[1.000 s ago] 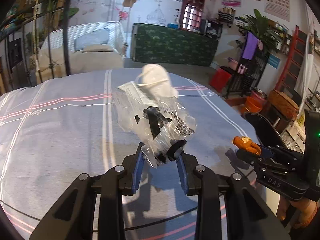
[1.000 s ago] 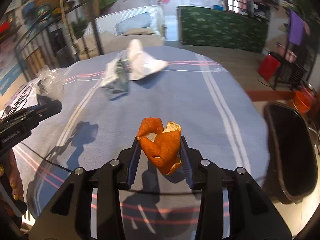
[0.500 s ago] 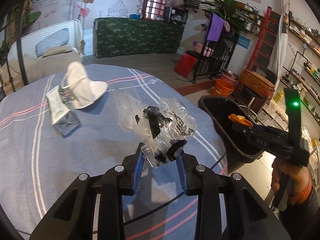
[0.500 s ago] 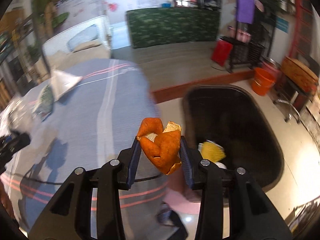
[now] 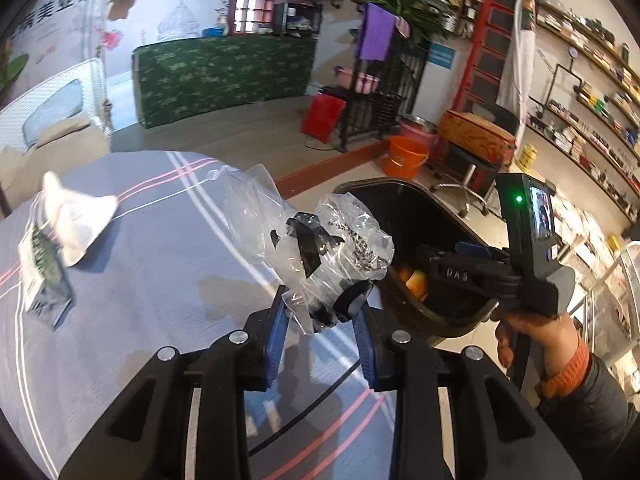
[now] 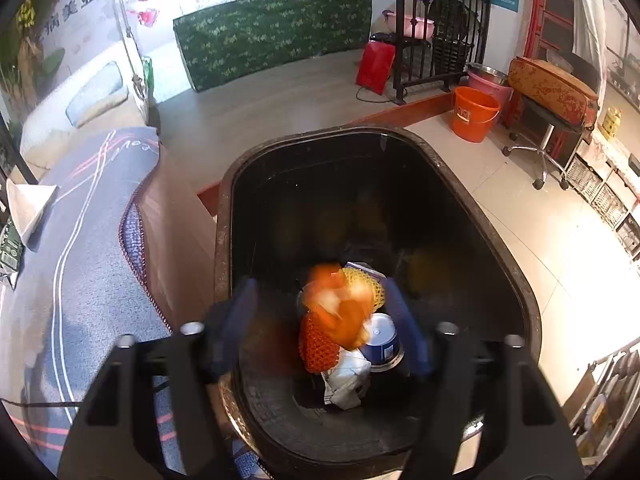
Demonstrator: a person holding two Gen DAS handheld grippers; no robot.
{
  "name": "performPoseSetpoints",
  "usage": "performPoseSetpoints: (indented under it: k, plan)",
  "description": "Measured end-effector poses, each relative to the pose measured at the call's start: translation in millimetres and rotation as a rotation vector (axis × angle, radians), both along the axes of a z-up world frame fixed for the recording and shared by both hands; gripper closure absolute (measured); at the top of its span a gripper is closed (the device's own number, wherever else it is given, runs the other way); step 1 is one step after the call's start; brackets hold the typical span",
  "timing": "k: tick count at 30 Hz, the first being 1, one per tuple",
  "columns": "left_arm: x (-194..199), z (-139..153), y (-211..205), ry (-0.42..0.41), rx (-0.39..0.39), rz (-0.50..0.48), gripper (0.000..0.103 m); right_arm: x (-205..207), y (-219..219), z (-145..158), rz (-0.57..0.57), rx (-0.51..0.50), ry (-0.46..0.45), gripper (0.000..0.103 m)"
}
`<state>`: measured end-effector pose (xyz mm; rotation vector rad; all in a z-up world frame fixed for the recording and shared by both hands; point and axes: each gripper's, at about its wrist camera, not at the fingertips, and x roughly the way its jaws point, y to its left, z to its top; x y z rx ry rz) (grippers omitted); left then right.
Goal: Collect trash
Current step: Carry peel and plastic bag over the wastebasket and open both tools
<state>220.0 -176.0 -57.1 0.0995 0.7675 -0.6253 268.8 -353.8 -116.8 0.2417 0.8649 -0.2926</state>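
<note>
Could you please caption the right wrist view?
Open right gripper drops orange peel into the black bin.

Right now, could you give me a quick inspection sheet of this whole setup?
Surface: grey tablecloth with pink and white stripes.
Job's things: clear plastic wrapper held over the table; orange peel, blurred, over the black bin; white crumpled paper and green packet lying on the cloth.
Clutter: bin holds orange netting, a blue-white tub and paper scraps.
Grippers: left claw shut on the wrapper; right claw spread wide over the bin, blurred.
Cables: thin black cable across the cloth.
Surroundings: orange bucket, red bag, green counter, shelves.
</note>
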Motion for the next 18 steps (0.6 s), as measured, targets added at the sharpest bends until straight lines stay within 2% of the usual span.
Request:
performPoseSetpoints:
  k: [6,14,18]
  plan:
    - [8,-6,-31,0.018,0.024,-0.057,0.072,-30,3,5,-0.017,0.004,-0.053,0.028]
    - [37,-6,-92,0.088,0.021,-0.129,0.072,-68,12,22,-0.03,-0.027,-0.115,0.019]
    - [45,-8,-123,0.133,0.021,-0.17,0.071,-83,10,23,-0.049,-0.02,-0.126,0.019]
